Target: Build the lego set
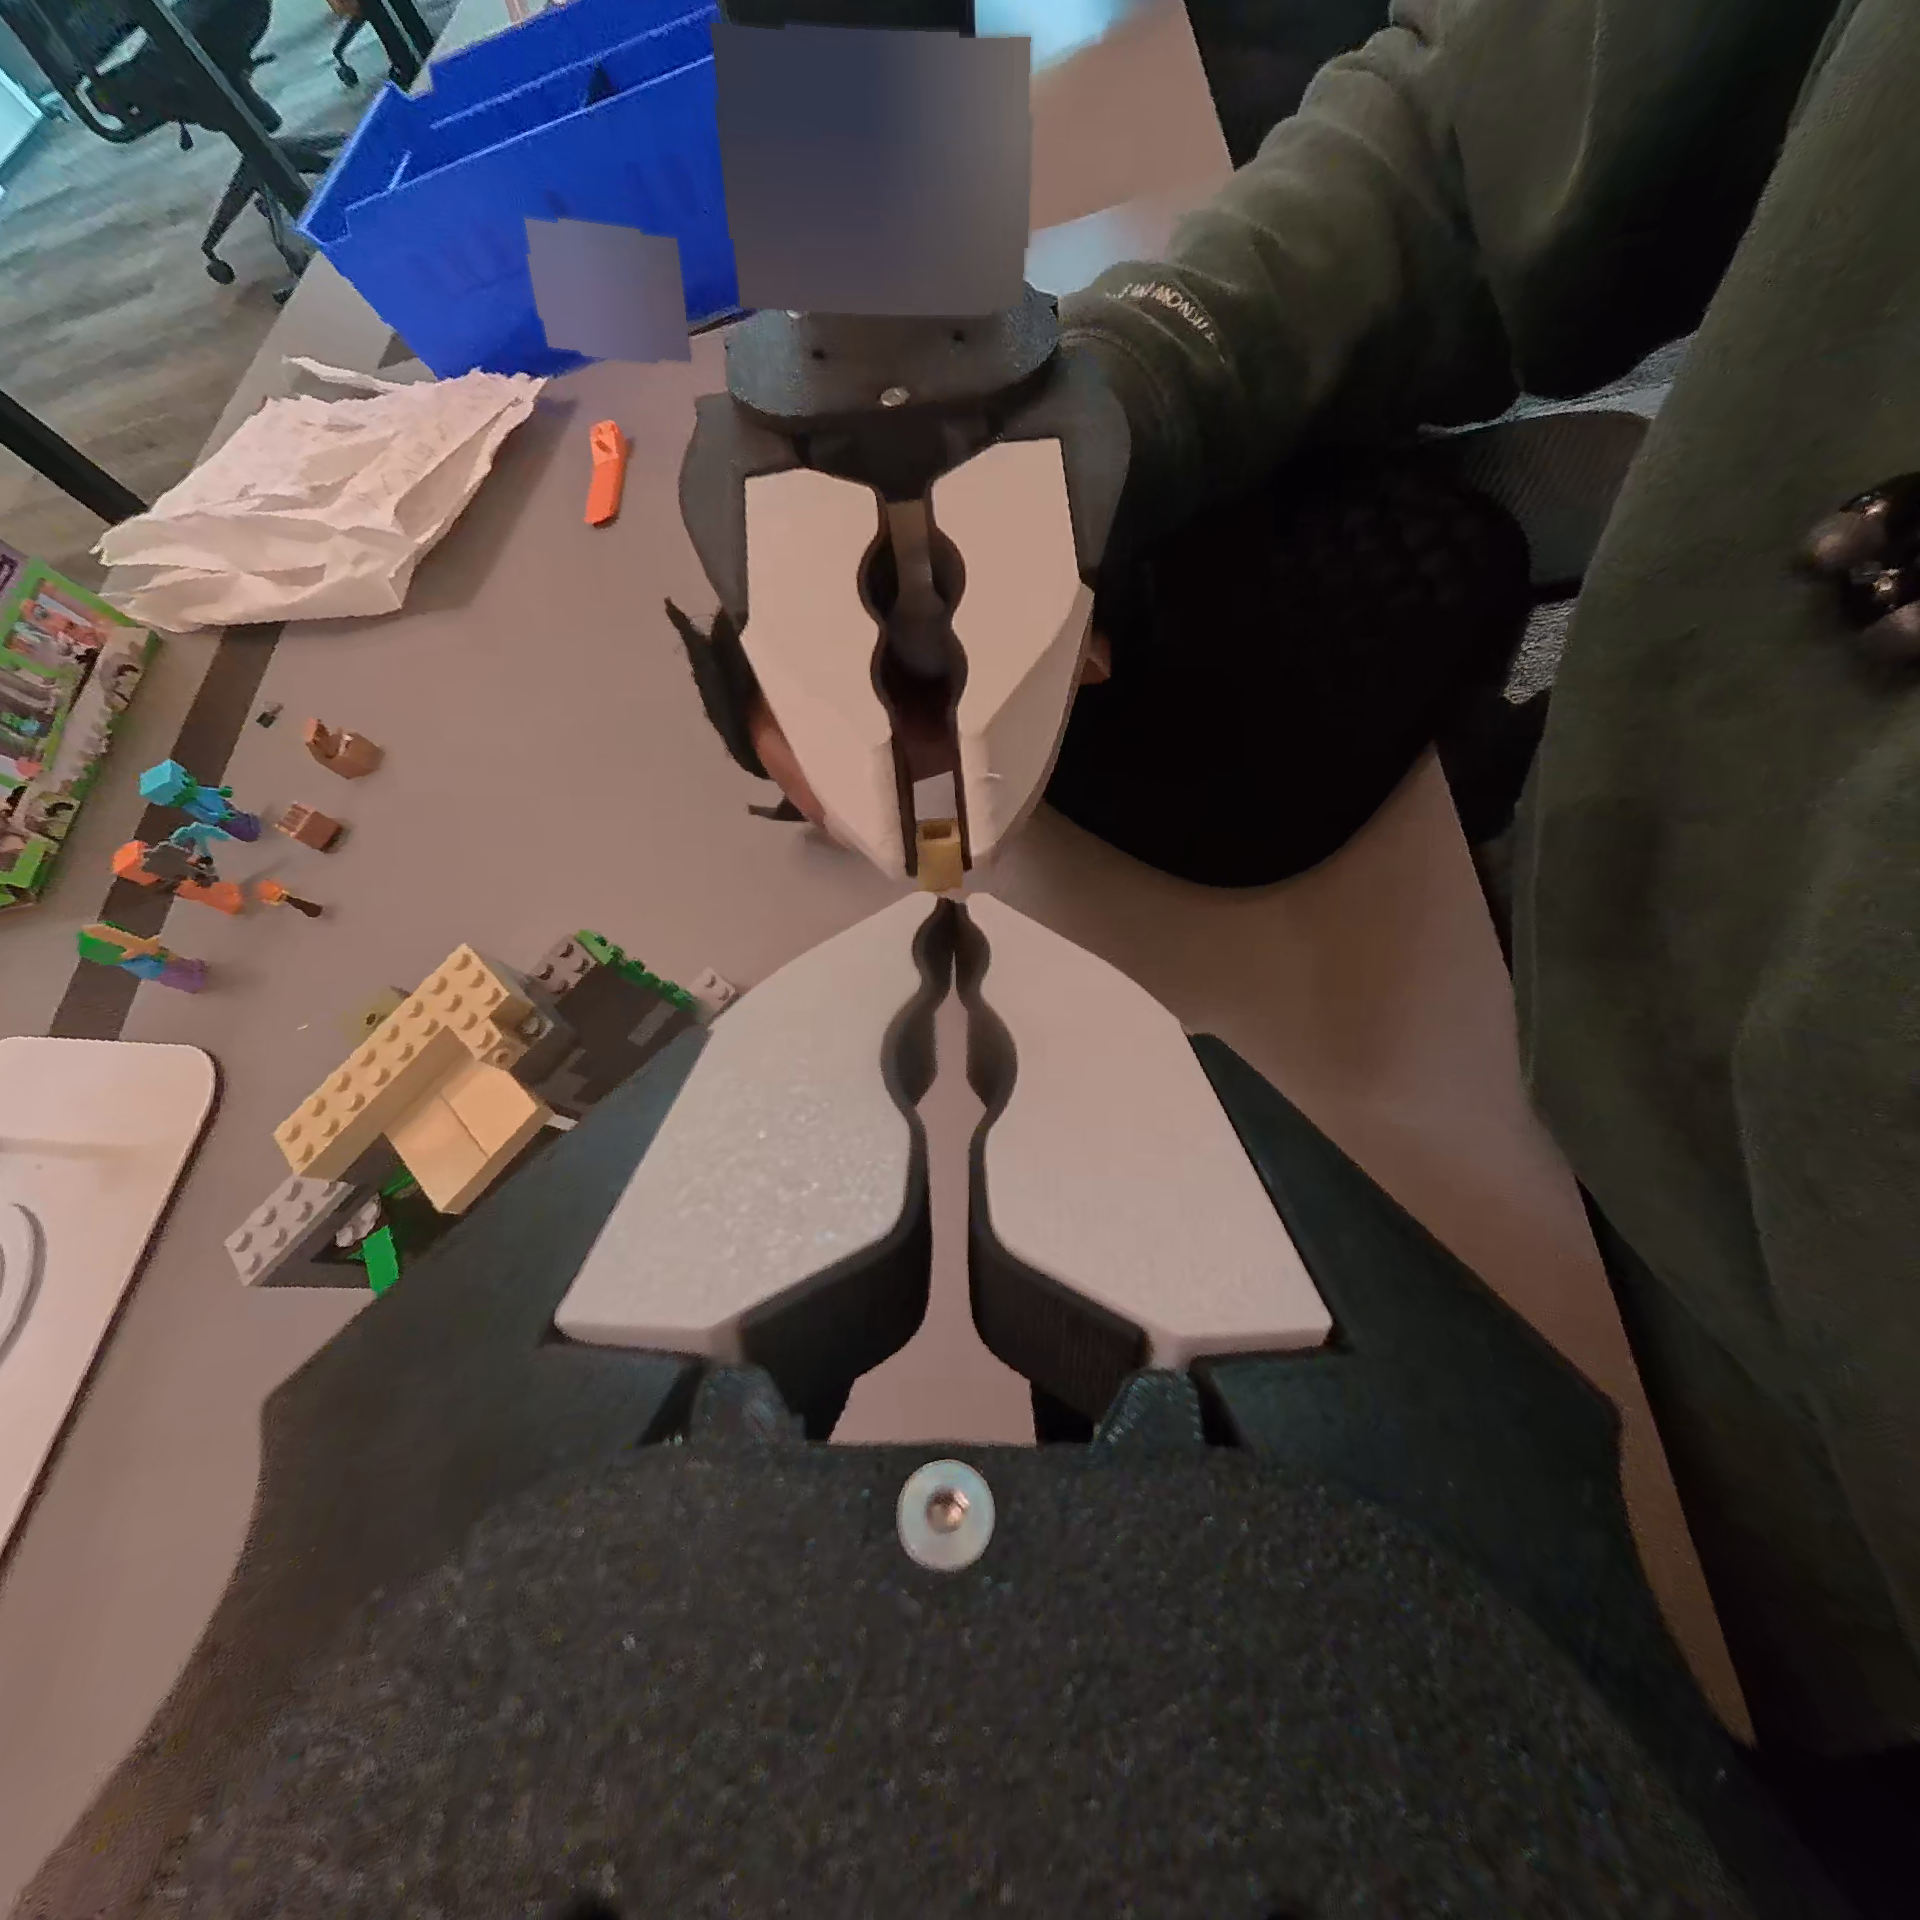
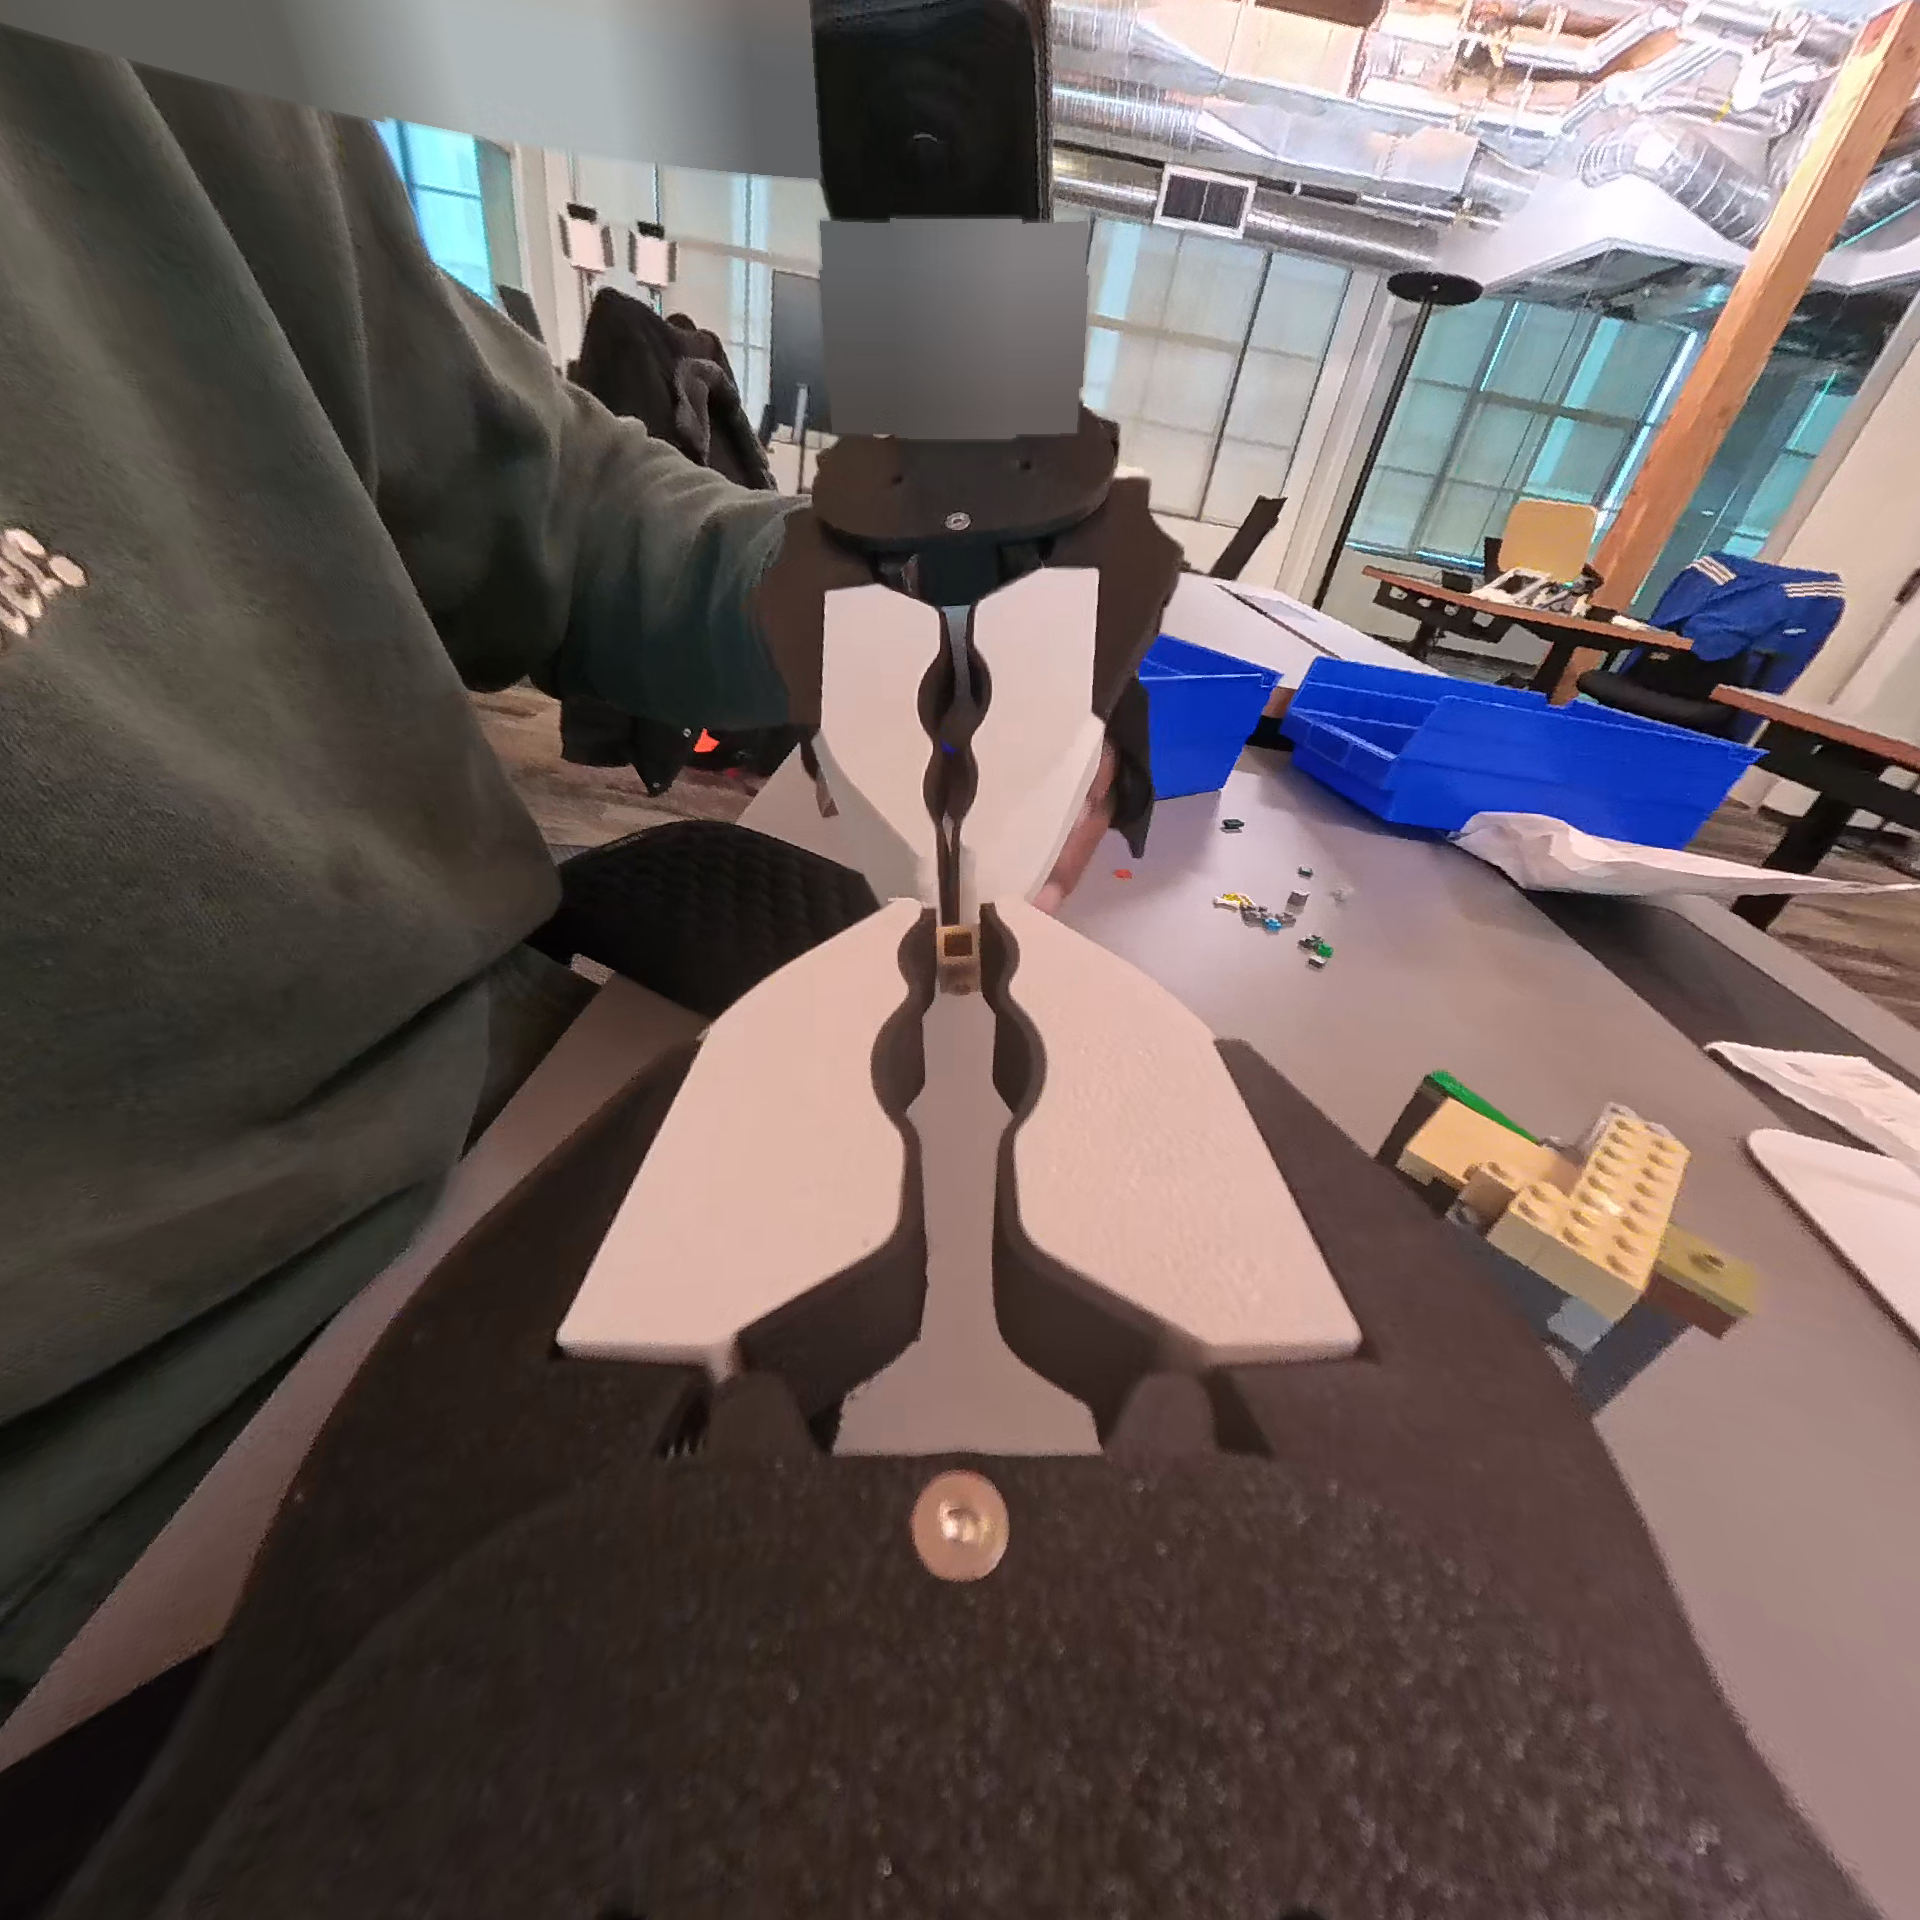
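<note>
Tan lego piece (image 2: 957, 957), small, square-holed

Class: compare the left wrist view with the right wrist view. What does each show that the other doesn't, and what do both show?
Only the left wrist view: small figures, an orange tool, the shut left gripper. Only the right wrist view: scattered small pieces, office windows. Both: the right gripper pinching a tan brick, the tan build, blue bins, a green sleeve.
</note>
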{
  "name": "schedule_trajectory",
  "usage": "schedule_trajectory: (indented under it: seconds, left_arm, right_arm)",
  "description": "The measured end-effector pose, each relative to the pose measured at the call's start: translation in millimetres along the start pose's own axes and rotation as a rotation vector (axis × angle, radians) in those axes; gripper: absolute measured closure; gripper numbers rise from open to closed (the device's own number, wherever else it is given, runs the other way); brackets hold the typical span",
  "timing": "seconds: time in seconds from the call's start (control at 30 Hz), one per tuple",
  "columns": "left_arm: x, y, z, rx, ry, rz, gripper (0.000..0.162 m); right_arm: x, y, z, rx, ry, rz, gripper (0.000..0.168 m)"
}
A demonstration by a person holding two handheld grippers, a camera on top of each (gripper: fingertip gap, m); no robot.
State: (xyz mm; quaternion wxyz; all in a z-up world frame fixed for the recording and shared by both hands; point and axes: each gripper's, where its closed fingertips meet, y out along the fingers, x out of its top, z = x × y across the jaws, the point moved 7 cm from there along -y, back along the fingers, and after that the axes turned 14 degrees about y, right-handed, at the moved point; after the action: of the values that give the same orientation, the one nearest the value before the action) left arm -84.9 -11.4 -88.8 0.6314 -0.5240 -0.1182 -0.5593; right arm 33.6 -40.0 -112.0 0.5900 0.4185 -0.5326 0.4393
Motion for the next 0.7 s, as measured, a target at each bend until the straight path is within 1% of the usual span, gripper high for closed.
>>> schedule_trajectory:
  seconds: [0.1, 0.17, 0.2, 0.3, 0.53, 0.7]
  left_arm:
    - [-2, 1, 1, 0.012, -0.011, -0.009, 0.162]
    - [-3, 0, 2, 0.025, -0.041, -0.047, 0.162]
    - [-3, 0, 3, 0.036, -0.064, -0.076, 0.151]
    - [-2, 2, 3, 0.075, -0.116, -0.157, 0.147]
    - [13, 9, 7, 0.194, -0.168, -0.346, 0.152]
    - [19, 10, 10, 0.230, -0.161, -0.383, 0.157]
  right_arm:
    - [0, 0, 0, 0.006, 0.015, -0.012, 0.161]
    - [2, -3, -2, 0.015, 0.048, -0.051, 0.161]
    - [4, -4, -3, 0.024, 0.072, -0.075, 0.161]
    - [11, -10, -5, 0.057, 0.142, -0.161, 0.161]
    - [20, -16, -6, 0.114, 0.228, -0.272, 0.161]
    - [24, -20, -6, 0.137, 0.256, -0.307, 0.161]
